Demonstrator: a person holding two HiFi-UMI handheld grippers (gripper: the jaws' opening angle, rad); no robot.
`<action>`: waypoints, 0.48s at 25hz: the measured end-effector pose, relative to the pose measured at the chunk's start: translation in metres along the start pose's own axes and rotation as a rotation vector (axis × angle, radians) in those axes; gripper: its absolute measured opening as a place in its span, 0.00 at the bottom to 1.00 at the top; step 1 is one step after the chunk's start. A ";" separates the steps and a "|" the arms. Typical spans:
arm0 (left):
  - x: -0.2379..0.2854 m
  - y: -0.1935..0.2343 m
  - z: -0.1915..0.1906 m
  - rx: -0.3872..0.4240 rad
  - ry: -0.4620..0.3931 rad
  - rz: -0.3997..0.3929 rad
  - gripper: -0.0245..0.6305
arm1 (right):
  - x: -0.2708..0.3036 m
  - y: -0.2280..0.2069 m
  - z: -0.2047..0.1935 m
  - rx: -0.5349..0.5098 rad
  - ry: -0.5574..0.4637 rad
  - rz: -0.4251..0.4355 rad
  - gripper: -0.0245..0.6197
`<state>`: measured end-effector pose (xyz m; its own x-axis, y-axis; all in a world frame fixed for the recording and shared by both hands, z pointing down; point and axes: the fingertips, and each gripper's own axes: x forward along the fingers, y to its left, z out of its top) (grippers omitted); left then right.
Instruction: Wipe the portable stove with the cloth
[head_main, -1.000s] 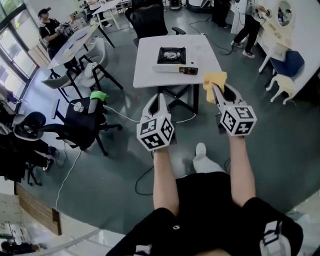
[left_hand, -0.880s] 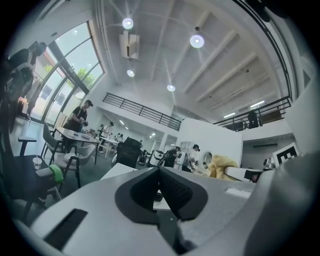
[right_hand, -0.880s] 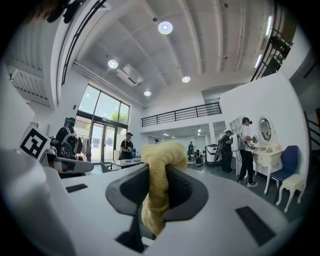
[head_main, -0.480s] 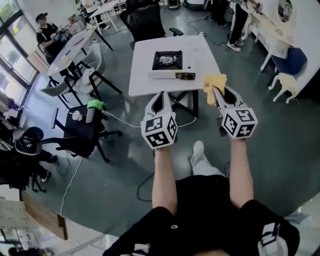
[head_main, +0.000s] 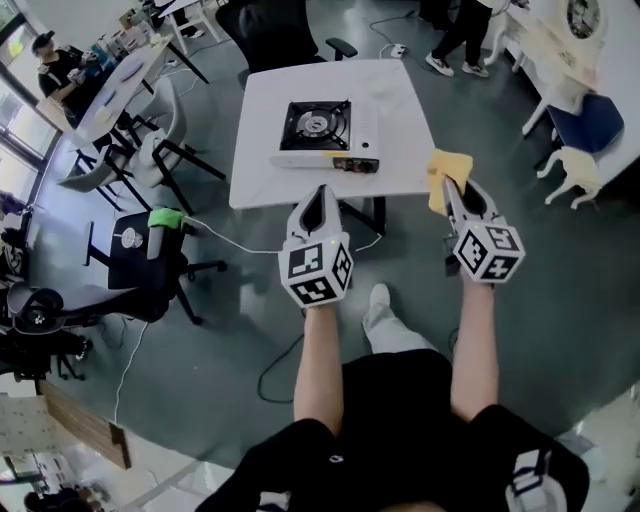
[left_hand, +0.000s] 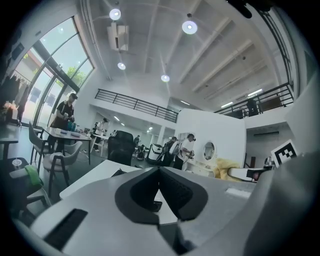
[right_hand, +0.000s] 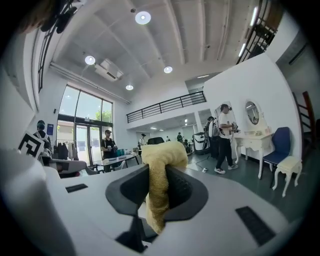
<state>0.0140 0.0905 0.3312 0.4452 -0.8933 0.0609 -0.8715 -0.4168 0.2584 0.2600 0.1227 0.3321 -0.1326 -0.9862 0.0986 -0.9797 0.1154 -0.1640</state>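
Two grippers near the white table (head_main: 402, 112), cloth in the right one.

The table stands ahead on the grey floor, with the portable stove (head_main: 318, 124) on it, nearer its left side and well short of both grippers. The left gripper (head_main: 321, 192) hovers just off the table's near edge, its fingers pressed together at the tips with nothing between them. The right gripper (head_main: 453, 190), by the table's near right corner, pinches the yellow cloth (head_main: 447, 166): the cloth bunches over the fingertips and hangs down between the dark pads, apart from the stove.
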 end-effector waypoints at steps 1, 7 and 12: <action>0.012 0.002 -0.002 -0.010 0.003 0.015 0.03 | 0.017 -0.001 -0.001 0.007 0.007 0.020 0.13; 0.094 0.012 -0.019 0.025 0.096 0.097 0.03 | 0.125 -0.007 -0.026 0.049 0.092 0.151 0.13; 0.148 0.023 -0.016 -0.018 0.091 0.141 0.03 | 0.176 -0.050 -0.018 0.119 0.083 0.151 0.13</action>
<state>0.0635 -0.0482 0.3619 0.3360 -0.9236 0.1847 -0.9232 -0.2842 0.2586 0.2830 -0.0550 0.3756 -0.2931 -0.9452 0.1439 -0.9238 0.2412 -0.2972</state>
